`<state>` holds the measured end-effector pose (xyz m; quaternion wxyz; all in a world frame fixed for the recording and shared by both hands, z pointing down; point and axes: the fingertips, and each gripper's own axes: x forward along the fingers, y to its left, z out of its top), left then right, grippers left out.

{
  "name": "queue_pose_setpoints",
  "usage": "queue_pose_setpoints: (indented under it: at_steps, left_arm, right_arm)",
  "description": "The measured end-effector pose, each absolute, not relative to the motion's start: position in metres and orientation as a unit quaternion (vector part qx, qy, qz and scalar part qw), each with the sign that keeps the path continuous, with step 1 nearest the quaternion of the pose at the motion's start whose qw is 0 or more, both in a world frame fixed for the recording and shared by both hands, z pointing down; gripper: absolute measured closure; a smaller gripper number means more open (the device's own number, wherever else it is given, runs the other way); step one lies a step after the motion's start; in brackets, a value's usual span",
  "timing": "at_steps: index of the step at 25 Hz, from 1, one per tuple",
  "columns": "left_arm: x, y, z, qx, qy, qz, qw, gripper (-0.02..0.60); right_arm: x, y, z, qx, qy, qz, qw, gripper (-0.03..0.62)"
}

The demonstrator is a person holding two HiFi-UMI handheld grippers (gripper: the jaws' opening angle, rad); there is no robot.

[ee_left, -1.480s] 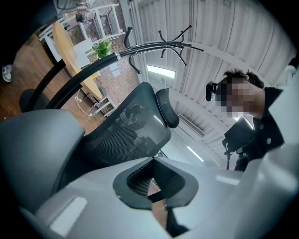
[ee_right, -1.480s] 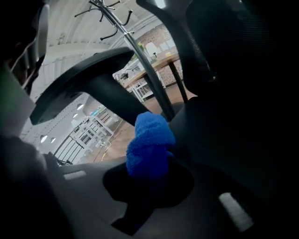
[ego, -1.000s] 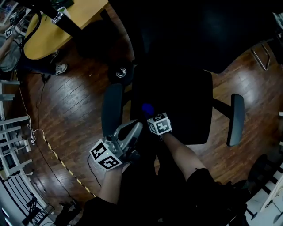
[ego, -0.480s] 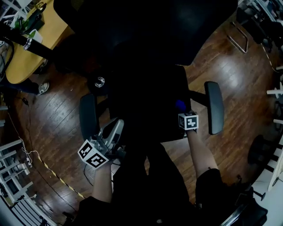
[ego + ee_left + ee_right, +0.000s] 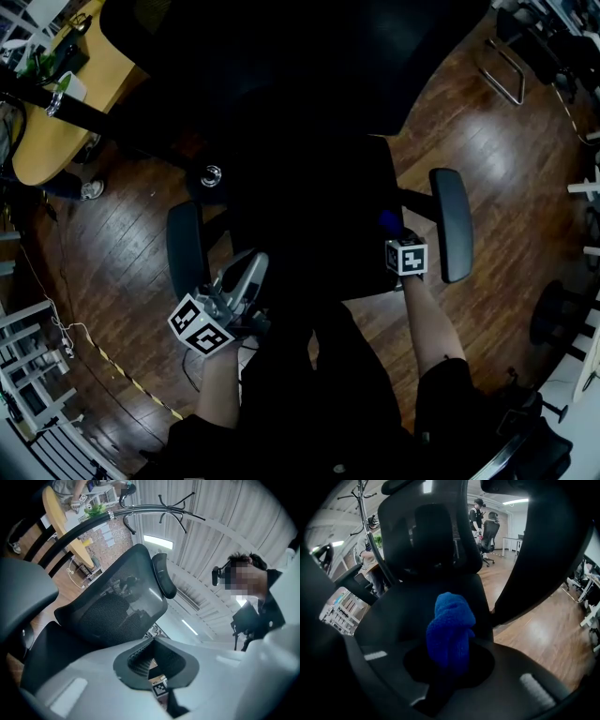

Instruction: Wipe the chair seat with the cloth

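Observation:
The black chair seat (image 5: 309, 216) fills the middle of the head view, very dark. My right gripper (image 5: 394, 234) hovers at the seat's right front edge, beside the right armrest (image 5: 450, 225). It is shut on a bunched blue cloth (image 5: 390, 221). In the right gripper view the cloth (image 5: 449, 627) sticks up out of the right gripper (image 5: 450, 651) above the seat (image 5: 417, 609). My left gripper (image 5: 239, 281) is held off the seat by the left armrest (image 5: 186, 248). Seen in its own view, the left gripper (image 5: 154, 641) is shut on nothing.
The mesh backrest (image 5: 112, 606) and headrest (image 5: 164, 576) rise behind the seat. A yellow table (image 5: 56, 122) and a black pole stand at the far left on the wooden floor (image 5: 506, 141). The right armrest (image 5: 534, 555) arcs close by the cloth. People stand far off.
My right gripper carried the blue cloth from the seat's front left across to its right edge by the armrest. The left gripper stayed by the left armrest. The head camera shifted.

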<state>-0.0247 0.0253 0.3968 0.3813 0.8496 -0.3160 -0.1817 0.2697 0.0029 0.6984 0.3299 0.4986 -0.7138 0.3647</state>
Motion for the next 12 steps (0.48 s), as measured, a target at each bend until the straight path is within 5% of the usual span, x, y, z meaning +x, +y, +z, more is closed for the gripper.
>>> queue_pose_setpoints:
  at_steps: [7,12]
  left_arm:
    - [-0.034,0.03,0.394,0.846,-0.33,-0.188,0.375,0.589]
    - [-0.053,0.026,0.394,0.836,-0.347,-0.206,0.371,0.589]
  right_arm:
    - [0.255,0.004,0.689,0.496,-0.72,0.357,0.329,0.559]
    - [0.142,0.0,0.675,0.41,-0.78,0.357,0.309,0.559]
